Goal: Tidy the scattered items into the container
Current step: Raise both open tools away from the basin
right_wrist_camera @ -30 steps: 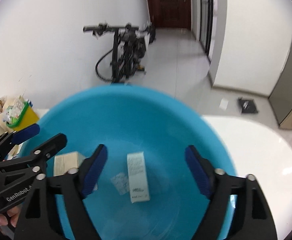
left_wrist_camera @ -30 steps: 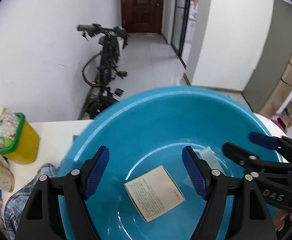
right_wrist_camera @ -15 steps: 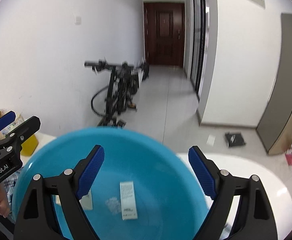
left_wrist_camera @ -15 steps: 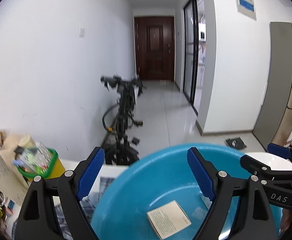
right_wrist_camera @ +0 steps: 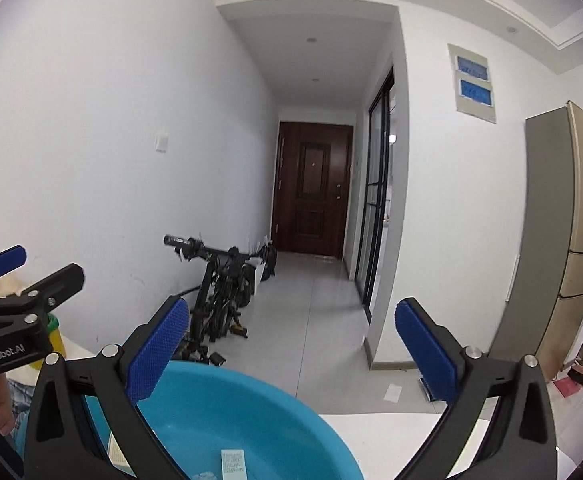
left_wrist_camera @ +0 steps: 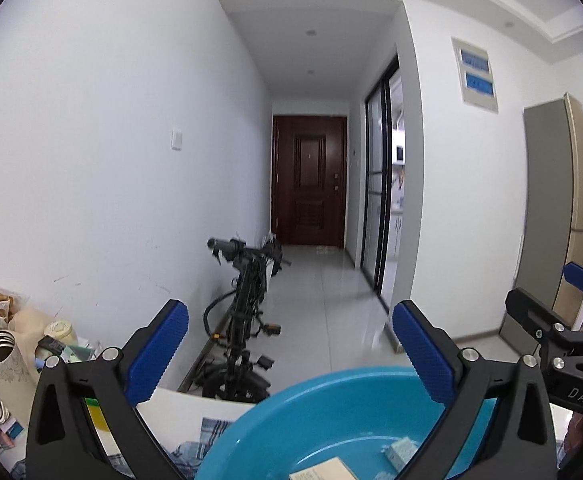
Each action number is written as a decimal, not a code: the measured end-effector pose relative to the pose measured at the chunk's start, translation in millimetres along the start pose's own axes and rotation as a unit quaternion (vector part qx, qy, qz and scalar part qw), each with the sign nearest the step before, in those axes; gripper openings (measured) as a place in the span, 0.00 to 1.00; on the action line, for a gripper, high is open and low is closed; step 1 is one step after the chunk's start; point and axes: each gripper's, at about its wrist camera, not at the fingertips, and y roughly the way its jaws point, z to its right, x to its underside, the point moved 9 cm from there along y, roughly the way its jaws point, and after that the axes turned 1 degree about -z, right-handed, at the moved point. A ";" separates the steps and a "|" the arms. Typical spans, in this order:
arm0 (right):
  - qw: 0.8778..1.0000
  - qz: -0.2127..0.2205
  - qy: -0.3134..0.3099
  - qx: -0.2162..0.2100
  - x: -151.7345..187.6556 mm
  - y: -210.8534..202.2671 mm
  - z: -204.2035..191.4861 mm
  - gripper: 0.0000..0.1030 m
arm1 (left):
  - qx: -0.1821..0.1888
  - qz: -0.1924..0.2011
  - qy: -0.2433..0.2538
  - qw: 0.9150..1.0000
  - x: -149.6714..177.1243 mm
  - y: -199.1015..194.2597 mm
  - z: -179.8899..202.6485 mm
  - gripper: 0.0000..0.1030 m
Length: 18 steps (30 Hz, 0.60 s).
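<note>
Basin (left_wrist_camera: 331, 412), the big blue one, sits low in both views on the white table (right_wrist_camera: 391, 420), and only its far rim and a slice of the inside show. Inside it there's a tan box (left_wrist_camera: 323, 473) at the bottom edge of the left view, a small pale packet (left_wrist_camera: 401, 449) just right of that, and a slim white box (right_wrist_camera: 233, 462) lying flat, seen from the right view.

Left gripper (left_wrist_camera: 291, 354) is spread wide and opening, nothing between its blue pads, both tips up above the basin's far rim. Right gripper (right_wrist_camera: 293, 350) is the same deal: wide, opening, empty, tips clear above the rim. Each one pokes into the other's view from the side, so they're side by side over the basin with a gap between them.

Left of the basin the table gets crowded: a checked cloth (left_wrist_camera: 211, 432) touches the rim, then a yellow tub (right_wrist_camera: 53, 338) with a green lip, a steel bottle (left_wrist_camera: 1, 360) and bags stacked against the wall. Right of the basin the tabletop is bare white out to its curved edge.

Beyond the basin's far rim a bike (left_wrist_camera: 247, 320) leans along the wall, with open tiled floor running to a dark door (right_wrist_camera: 311, 188).
</note>
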 end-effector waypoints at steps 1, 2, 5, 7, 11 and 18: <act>1.000 0.000 0.003 0.000 -1.6 0.7 0.4 1.00 | 0.000 0.006 -0.001 1.000 -2.8 -2.6 -1.2 1.00; 1.000 -0.001 0.005 -0.003 -2.3 1.8 0.7 1.00 | -0.001 0.011 0.000 1.000 -4.9 -4.8 -1.7 1.00; 1.000 -0.006 0.009 0.000 -2.0 9.6 3.0 1.00 | -0.004 0.021 0.005 1.000 -8.6 -11.9 -0.6 1.00; 1.000 -0.006 0.010 0.001 -1.1 5.5 7.7 1.00 | -0.009 0.033 0.005 0.999 -11.7 -17.8 -0.8 1.00; 1.000 -0.001 0.011 0.002 -3.7 2.7 11.1 1.00 | -0.005 0.032 0.012 0.999 -13.9 -24.2 3.6 1.00; 1.000 0.008 0.014 0.003 -8.5 -7.5 12.3 1.00 | 0.000 0.018 0.011 1.000 -11.7 -22.6 5.8 1.00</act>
